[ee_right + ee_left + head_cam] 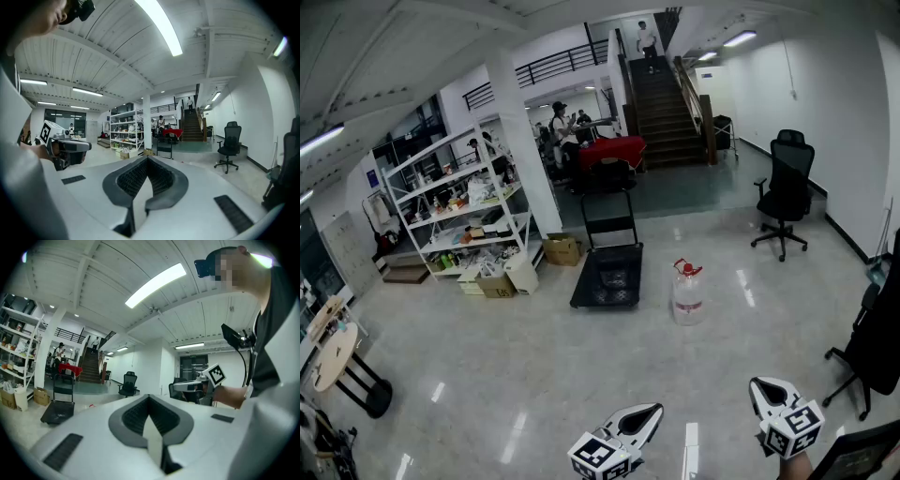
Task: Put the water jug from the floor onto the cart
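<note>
The water jug [687,296], clear with a red cap and handle, stands upright on the glossy floor just right of the cart [607,274]. The cart is a flat black platform trolley with an upright push handle at its far end. Both grippers are low at the near edge of the head view, well short of the jug. My left gripper [651,412] is shut with nothing in it, jaws meeting in a line [149,398]. My right gripper [760,385] is also shut and empty [148,160]. Each gripper view shows the other gripper held beside it.
White shelving [459,211] with boxes [562,249] stands left of the cart beside a pillar [525,150]. A black office chair [786,192] is at right, another chair [874,347] close at the right edge. A small round table [337,361] is far left. Stairs [661,112] rise behind; people stand at the back.
</note>
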`<move>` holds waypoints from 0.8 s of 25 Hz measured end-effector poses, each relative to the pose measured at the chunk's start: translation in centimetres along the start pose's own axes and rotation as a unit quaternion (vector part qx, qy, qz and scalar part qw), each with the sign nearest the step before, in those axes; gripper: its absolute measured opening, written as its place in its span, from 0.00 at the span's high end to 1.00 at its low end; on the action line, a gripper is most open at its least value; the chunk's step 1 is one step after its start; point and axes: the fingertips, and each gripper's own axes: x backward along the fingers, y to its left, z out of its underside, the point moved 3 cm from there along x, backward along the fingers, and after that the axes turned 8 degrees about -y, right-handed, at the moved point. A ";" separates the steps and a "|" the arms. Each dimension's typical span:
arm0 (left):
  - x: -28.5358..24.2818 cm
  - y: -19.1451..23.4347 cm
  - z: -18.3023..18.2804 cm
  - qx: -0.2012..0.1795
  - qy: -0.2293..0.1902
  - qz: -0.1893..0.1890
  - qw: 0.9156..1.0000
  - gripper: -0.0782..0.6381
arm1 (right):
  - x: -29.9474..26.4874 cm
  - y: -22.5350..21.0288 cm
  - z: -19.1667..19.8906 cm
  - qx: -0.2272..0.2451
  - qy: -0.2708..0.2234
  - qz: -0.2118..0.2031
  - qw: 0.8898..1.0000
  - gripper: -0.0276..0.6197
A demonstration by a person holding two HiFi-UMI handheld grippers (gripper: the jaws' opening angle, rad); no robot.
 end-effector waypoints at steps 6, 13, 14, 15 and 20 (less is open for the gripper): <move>1.0 0.7 0.3 0.005 -0.001 0.005 1.000 0.89 | -0.7 1.4 0.4 0.004 0.003 -0.003 1.000 0.95; 2.0 1.5 0.2 0.005 0.001 0.013 1.000 0.89 | -1.4 2.5 0.5 0.001 0.008 0.002 1.000 0.95; 2.0 1.6 0.3 0.005 0.000 0.014 1.000 0.89 | -1.6 2.6 0.5 0.002 0.008 0.002 1.000 0.95; 2.1 1.8 0.3 0.006 0.000 0.016 1.000 0.89 | -1.8 2.8 0.5 0.001 0.008 0.003 1.000 0.95; 2.8 3.3 0.1 0.010 -0.003 0.025 1.000 0.89 | -3.2 4.0 0.4 -0.009 0.001 0.007 1.000 0.95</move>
